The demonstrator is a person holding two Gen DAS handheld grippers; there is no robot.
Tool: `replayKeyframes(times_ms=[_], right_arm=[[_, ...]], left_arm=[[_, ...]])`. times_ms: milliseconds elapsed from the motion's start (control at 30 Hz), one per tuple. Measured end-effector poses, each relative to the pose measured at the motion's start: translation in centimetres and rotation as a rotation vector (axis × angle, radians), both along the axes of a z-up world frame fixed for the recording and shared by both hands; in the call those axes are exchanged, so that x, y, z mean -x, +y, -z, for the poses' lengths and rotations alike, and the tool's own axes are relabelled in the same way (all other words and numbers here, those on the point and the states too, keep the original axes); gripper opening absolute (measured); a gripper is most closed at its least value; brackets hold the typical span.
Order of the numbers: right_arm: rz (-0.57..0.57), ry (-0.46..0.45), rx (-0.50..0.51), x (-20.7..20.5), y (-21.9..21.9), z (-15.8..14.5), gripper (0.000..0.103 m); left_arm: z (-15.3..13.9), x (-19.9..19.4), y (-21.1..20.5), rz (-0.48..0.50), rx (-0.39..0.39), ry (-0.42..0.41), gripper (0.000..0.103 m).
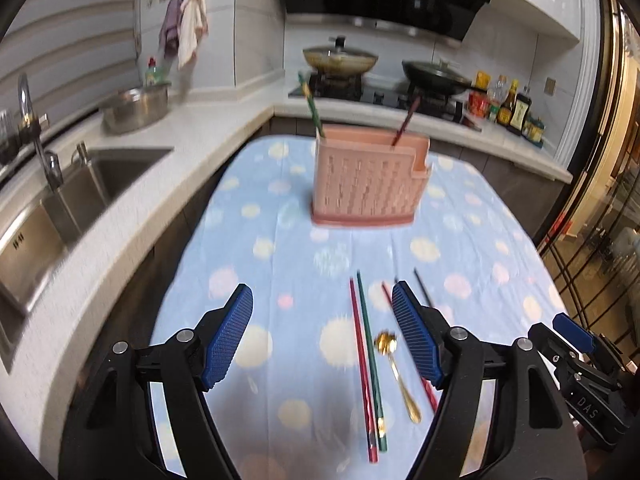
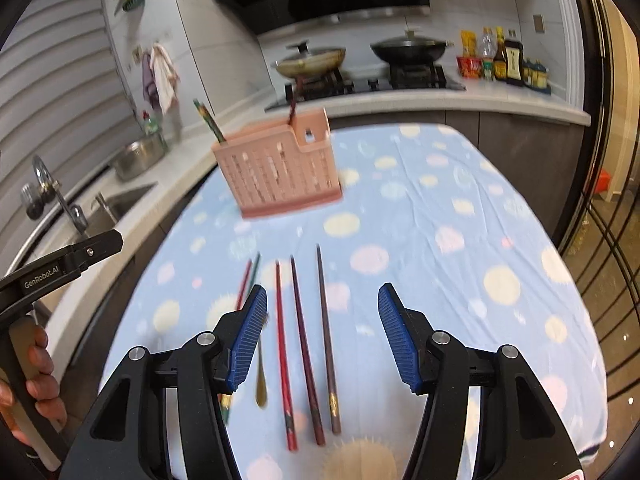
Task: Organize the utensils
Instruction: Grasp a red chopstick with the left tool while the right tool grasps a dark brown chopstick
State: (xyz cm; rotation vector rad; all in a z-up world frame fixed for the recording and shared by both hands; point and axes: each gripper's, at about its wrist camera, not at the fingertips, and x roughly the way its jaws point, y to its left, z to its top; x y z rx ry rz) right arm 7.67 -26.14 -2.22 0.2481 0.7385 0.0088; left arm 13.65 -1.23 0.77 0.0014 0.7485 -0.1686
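**Two chopsticks filed, a row still waiting on the cloth**

Both grippers hang above the near end of the table, and neither one carries anything. The left gripper has its jaws spread wide, nothing between the blue pads. The right gripper is the same: jaws apart, empty.

Out at the far end of the spotted tablecloth stands the pink utensil holder, upright. It already has guests: a green chopstick leaning out at its left end and a dark red one poking up toward the right. So some sorting looks done.

Plenty is left, though. On the near cloth, well apart from the holder, lies a red chopstick with a green one just beside it, then the gold spoon to their right. In the right wrist view three more lie side by side between the fingers: a red chopstick, a dark maroon one, and a brown one.

By my count that is five chopsticks and a spoon on the cloth against two in the holder, so this looks like an early stage, with most of the work ahead.
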Motion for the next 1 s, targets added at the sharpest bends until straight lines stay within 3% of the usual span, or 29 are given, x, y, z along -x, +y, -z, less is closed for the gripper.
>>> replayKeyframes(times_ms=[400,700,900,1000], right_arm=[[-0.02,0.131,0.049,2.4,0.6,6.7,0.049],[-0.051,0.173,0.079,2.1,1.4,8.7,0.039],[-0.066,0.206,0.087,1.7,1.7,9.9,0.023],[-0.074,0.21,0.089,1.5,1.8,10.1,0.02]], left_arm=[[8.1,3.0,-0.5,0.009,-0.029,0.166,0.069],[10.5,3.7,-0.8,0.013,-0.044,0.214,0.069],[11.4,3.8,-0.8,0.015,-0.049,0.234,0.069],[11.6,3.7,-0.9,0.021,-0.046,0.24,0.068]])
